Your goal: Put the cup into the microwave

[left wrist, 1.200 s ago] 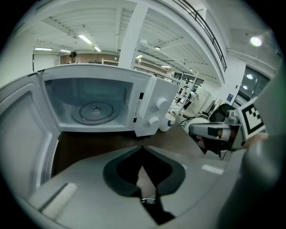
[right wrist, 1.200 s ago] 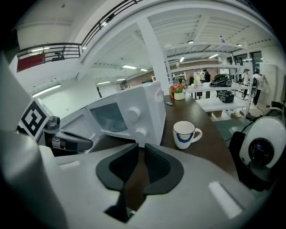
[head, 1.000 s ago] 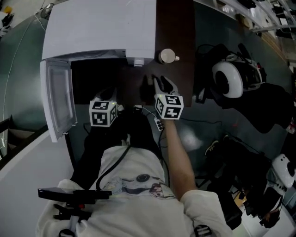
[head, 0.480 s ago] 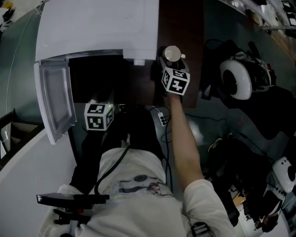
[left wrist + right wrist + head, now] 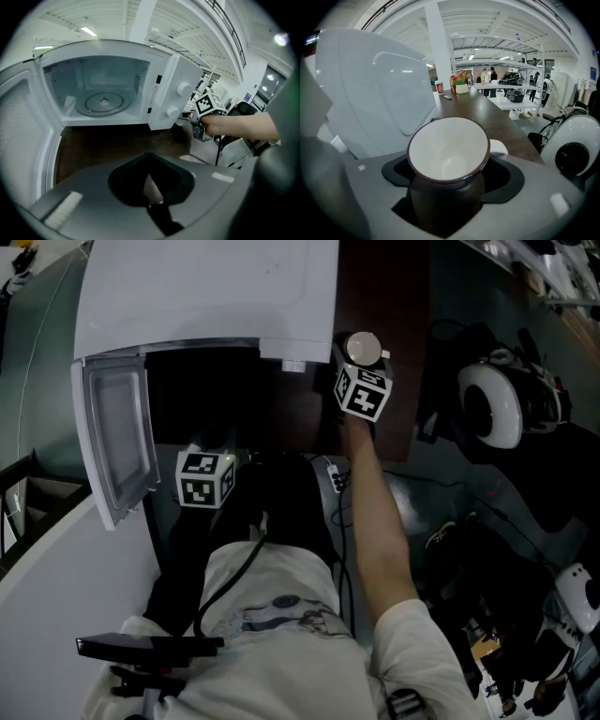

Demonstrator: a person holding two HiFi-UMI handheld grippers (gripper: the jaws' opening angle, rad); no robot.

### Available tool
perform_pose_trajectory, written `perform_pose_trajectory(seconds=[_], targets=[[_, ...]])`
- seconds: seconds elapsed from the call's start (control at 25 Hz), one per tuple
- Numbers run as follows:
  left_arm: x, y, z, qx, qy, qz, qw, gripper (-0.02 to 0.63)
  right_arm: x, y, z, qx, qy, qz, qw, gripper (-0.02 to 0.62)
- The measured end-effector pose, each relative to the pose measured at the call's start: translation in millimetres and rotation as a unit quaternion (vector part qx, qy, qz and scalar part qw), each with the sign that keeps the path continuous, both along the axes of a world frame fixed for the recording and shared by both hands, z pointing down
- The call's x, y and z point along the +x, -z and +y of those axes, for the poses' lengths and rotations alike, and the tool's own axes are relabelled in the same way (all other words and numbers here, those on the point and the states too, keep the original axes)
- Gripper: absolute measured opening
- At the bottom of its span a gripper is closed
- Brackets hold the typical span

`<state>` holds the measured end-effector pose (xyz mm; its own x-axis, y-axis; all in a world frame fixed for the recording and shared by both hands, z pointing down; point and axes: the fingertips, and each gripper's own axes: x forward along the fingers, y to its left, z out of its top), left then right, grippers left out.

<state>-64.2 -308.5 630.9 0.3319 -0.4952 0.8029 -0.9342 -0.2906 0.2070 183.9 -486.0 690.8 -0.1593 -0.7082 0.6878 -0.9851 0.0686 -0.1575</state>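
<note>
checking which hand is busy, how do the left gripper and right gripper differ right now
The right gripper has its jaws apart, having just been opening, with the cup between them; the left gripper has its jaws together on nothing. The right gripper is beside the microwave, to its right in the head view; the left gripper faces its open cavity. Each carries a marker cube.

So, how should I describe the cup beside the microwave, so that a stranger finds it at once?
Find the white microwave with its door open on the dark brown table. Just right of its knob side stands the cup, upright. It is dark outside and white inside with a white handle, unlike the red cup far along the table.
</note>
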Motion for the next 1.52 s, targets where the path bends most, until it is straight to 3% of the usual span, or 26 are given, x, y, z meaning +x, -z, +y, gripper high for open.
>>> perform_pose_trajectory(seconds=[0.32, 0.88, 1.2, 1.52], targets=[[-6.4, -1.2, 8.2, 0.000, 0.000, -0.005, 1.0000, 0.000, 0.0, -2.7, 6.3, 0.011, 0.023, 0.020, 0.999, 0.400], [0.5, 17.8, 6.5, 0.038, -0.003, 0.017, 0.9991, 0.000, -19.7, 51.5, 92.9, 0.045, 0.064, 0.026, 0.997, 0.400], [-15.6, 25.8, 14.9, 0.055, 0.016, 0.027, 0.9980, 0.000, -67.4, 80.0, 139.2, 0.053, 0.100, 0.007, 0.994, 0.400], [-45.8, 20.1, 25.5, 0.057, 0.054, 0.036, 0.9963, 0.000, -144.0, 84.0, 155.9, 0.053, 0.178, -0.005, 0.983, 0.400]])
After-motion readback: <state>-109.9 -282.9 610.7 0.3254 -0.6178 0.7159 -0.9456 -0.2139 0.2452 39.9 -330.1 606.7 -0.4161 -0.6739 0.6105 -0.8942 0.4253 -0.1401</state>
